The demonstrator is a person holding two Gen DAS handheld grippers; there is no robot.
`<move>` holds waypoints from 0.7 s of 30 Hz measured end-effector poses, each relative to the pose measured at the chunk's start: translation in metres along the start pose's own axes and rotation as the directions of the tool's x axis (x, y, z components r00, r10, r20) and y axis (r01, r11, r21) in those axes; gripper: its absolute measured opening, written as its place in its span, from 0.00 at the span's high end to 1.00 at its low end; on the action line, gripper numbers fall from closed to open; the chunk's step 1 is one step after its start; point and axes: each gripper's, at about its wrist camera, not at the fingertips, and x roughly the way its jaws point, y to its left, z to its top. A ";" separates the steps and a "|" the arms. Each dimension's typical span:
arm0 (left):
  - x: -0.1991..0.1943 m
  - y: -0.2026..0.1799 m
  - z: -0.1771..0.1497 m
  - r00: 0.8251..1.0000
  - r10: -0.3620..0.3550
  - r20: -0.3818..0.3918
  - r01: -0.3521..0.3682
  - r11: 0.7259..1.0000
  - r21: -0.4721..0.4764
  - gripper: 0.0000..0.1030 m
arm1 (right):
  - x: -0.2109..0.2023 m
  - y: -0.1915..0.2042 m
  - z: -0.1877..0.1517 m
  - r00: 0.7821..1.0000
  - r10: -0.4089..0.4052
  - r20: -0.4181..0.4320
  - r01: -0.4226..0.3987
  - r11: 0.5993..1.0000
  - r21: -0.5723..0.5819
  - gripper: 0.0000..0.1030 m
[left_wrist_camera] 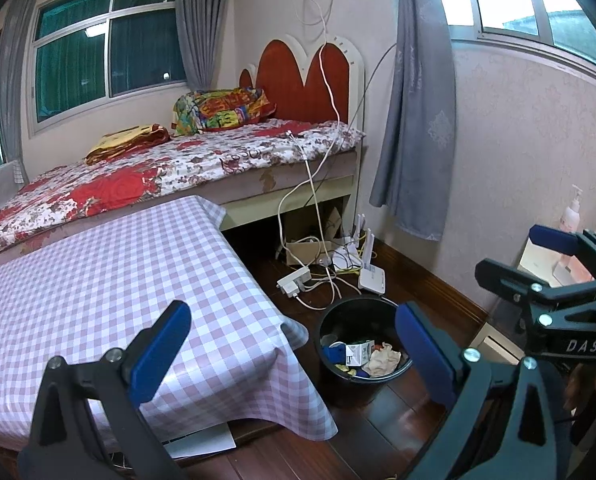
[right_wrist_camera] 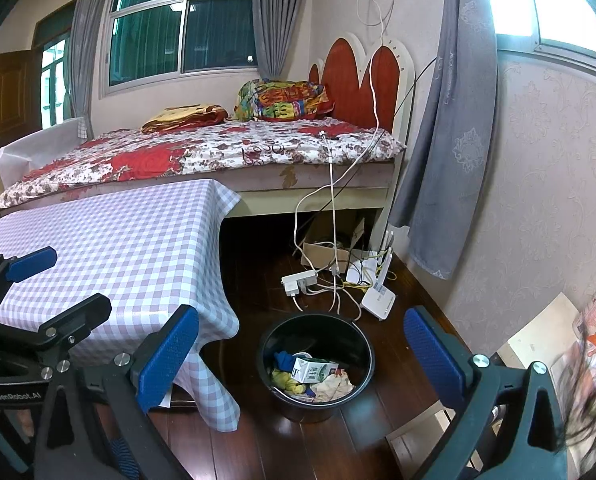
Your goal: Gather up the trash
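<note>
While both the left gripper (left_wrist_camera: 293,354) and right gripper (right_wrist_camera: 300,354) hang released and empty, the trash (right_wrist_camera: 312,376) lies inside the black bin (right_wrist_camera: 362,344) on the floor beside the checked table (left_wrist_camera: 97,264); collection appears finished, and any next move calls for finding leftover litter.

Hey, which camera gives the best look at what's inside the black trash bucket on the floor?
The right wrist view. The black bucket sits unobstructed between that gripper's fingers, its milk carton and other trash clearly visible. In the left wrist view, the bucket is partly hidden behind the left gripper's blue finger.
</note>
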 end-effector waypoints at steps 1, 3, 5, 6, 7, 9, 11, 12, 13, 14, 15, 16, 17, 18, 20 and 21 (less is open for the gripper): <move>0.000 -0.001 0.000 1.000 0.003 0.001 -0.003 1.000 0.000 0.01 | 0.000 0.000 0.000 1.000 0.000 0.000 0.000 1.000 0.000 0.00; 0.001 -0.001 0.000 1.000 0.002 -0.001 -0.002 1.000 0.001 0.01 | 0.000 0.000 0.000 1.000 0.000 -0.003 0.000 1.000 0.001 0.00; 0.000 -0.001 0.000 1.000 0.002 0.001 -0.002 1.000 0.001 0.00 | 0.000 0.001 0.000 1.000 -0.001 -0.002 0.001 1.000 0.002 0.00; 0.001 -0.001 0.000 1.000 0.001 0.000 -0.001 1.000 0.002 0.01 | 0.000 0.000 0.000 1.000 0.000 -0.003 0.000 1.000 0.002 0.00; 0.001 -0.002 0.000 1.000 0.001 0.000 -0.001 1.000 0.003 0.00 | 0.000 0.001 0.000 1.000 -0.001 -0.004 0.001 1.000 0.002 0.00; 0.001 -0.003 -0.001 1.000 -0.002 -0.001 0.002 1.000 0.005 0.01 | 0.000 0.001 0.000 1.000 -0.001 -0.003 0.001 1.000 0.002 0.00; 0.001 -0.004 -0.001 1.000 -0.003 0.000 0.003 1.000 0.008 0.01 | 0.000 0.000 0.000 1.000 0.000 -0.003 0.000 1.000 0.002 0.00; 0.002 -0.004 -0.001 1.000 -0.004 -0.001 0.004 1.000 0.008 0.00 | 0.000 0.000 0.000 1.000 0.000 -0.002 0.000 1.000 0.002 0.00; 0.001 -0.004 0.000 1.000 -0.005 0.000 0.005 1.000 0.008 0.00 | 0.000 0.001 0.000 1.000 -0.001 -0.002 0.001 1.000 0.001 0.00; 0.001 -0.004 0.000 1.000 -0.005 0.002 0.005 1.000 0.009 0.01 | 0.000 0.000 0.000 1.000 0.000 -0.003 0.000 1.000 0.003 0.00; 0.001 -0.004 -0.001 1.000 -0.004 0.001 0.004 1.000 0.010 0.01 | 0.000 0.000 0.000 1.000 0.000 -0.002 0.000 1.000 0.003 0.00; 0.001 -0.004 0.000 1.000 -0.005 0.001 0.005 1.000 0.011 0.00 | 0.000 0.001 0.000 1.000 -0.001 -0.001 0.001 1.000 0.003 0.00; 0.001 -0.004 -0.001 1.000 -0.006 0.000 0.006 1.000 0.011 0.00 | 0.000 0.001 -0.001 1.000 -0.002 -0.002 0.002 1.000 0.003 0.00; 0.001 -0.004 0.000 1.000 -0.006 0.001 0.006 1.000 0.009 0.00 | 0.000 0.001 -0.001 1.000 -0.001 -0.003 0.001 1.000 0.004 0.00; 0.001 -0.004 0.000 1.000 -0.011 0.002 0.011 1.000 0.008 0.01 | 0.000 0.001 -0.001 1.000 -0.001 -0.002 0.001 1.000 0.003 0.00; 0.001 -0.005 -0.001 1.000 -0.014 0.003 0.014 1.000 0.005 0.01 | 0.000 0.001 -0.002 1.000 -0.002 -0.003 0.002 1.000 0.003 0.00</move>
